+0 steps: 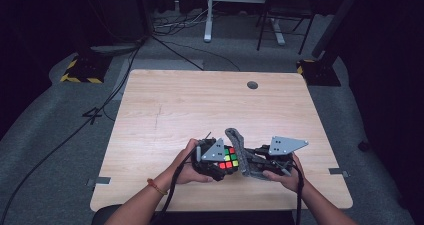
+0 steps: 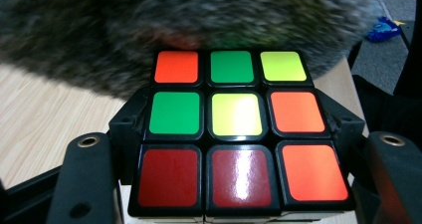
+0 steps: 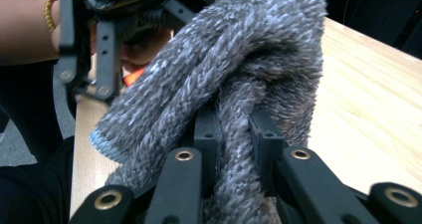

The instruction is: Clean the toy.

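- The surface [image 1: 165,105] is a big flat top of pale wood with thin grain lines and one small round hole near its far edge. Both hands work near its front edge, about in the middle.
- The grey cloth [image 3: 234,74] is soft and fuzzy, like a thick towel, and it is bunched up in folds. The right hand-held gripper [image 3: 234,134] has its jaws closed tight on a twist of it. In the high view the cloth [image 1: 239,150] stands up between the two tools.
- The puzzle cube [image 2: 239,129] is hard, shiny plastic with a black frame and square stickers in red, orange, green and yellow. The left hand-held gripper [image 1: 216,161] squeezes it from both sides, jaws closed onto it. The colours are all mixed up.
- How far along: I think the job is wiping the cube with the cloth. Both things are already picked up, and the cloth lies right at the far edge of the cube's top face. Most of that face is bare, so the rubbing looks just begun, with the other sides left to do.
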`<state>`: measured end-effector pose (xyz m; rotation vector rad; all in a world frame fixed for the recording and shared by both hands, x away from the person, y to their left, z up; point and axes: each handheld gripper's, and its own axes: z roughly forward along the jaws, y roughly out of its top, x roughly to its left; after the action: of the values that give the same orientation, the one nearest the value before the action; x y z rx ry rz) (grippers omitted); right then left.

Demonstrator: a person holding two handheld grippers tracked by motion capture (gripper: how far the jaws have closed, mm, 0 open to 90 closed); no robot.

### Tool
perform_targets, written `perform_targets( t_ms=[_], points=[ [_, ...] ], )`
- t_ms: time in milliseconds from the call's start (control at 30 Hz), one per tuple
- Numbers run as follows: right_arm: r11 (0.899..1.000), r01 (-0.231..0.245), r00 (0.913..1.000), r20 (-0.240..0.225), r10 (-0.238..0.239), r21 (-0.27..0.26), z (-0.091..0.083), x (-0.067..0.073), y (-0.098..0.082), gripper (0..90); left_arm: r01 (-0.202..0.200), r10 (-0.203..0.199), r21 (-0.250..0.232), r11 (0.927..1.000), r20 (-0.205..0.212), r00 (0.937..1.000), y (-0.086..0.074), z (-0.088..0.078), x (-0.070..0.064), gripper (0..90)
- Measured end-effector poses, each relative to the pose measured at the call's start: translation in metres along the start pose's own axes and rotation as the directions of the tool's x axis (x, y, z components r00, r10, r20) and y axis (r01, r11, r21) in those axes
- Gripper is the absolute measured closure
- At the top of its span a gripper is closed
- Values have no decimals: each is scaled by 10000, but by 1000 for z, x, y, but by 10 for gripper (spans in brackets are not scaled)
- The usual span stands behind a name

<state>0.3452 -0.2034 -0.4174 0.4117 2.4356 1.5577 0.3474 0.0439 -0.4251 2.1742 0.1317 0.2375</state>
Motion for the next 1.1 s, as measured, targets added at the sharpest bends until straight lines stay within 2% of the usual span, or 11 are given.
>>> perform_targets(
  t_ms=[100,167,400,467,533,600,667,733,900,967,1100],
  points=[
    [9999,-2,9998,223,-1,147,0,-1,-2,779,311,-307,-656,9974,67,9995,3,-8,3,332],
    [9986,121,9995,288,-137,522,4,-1,-6,779,260,-265,-784,9966,-59,9996,4,-13,4,332],
    [9957,65,9999,-143,-52,924,13,2,-8,779,617,-655,-1474,9871,-207,9976,3,-31,12,332],
    [9961,127,9997,-215,-108,876,13,5,-7,778,495,-559,-1414,9887,-414,9976,3,-33,12,332],
    [9976,281,9992,-313,-262,631,10,8,-4,778,437,-492,-1345,9899,-380,9981,2,-33,12,332],
    [9986,351,9990,-290,-340,400,7,9,-1,778,226,-274,-991,9948,-473,9985,3,-30,10,332],
    [9992,393,9988,-299,-390,99,3,11,3,778,98,-127,-783,9969,-374,9992,2,-25,8,332],
    [9985,547,9985,-78,-546,83,1,12,4,778,117,-136,-650,9978,-294,9995,2,-21,7,332],
    [9990,431,9991,7,-431,-74,-2,8,3,777,-69,67,-206,9998,-115,9999,3,-11,3,332],
    [9994,340,9994,31,-340,98,0,6,1,775,-73,71,-211,9998,-86,9999,3,-10,1,332],
    [9991,183,9998,109,-187,389,4,3,-3,775,-179,172,-612,9980,-118,9998,6,-17,0,332]
  ],
)
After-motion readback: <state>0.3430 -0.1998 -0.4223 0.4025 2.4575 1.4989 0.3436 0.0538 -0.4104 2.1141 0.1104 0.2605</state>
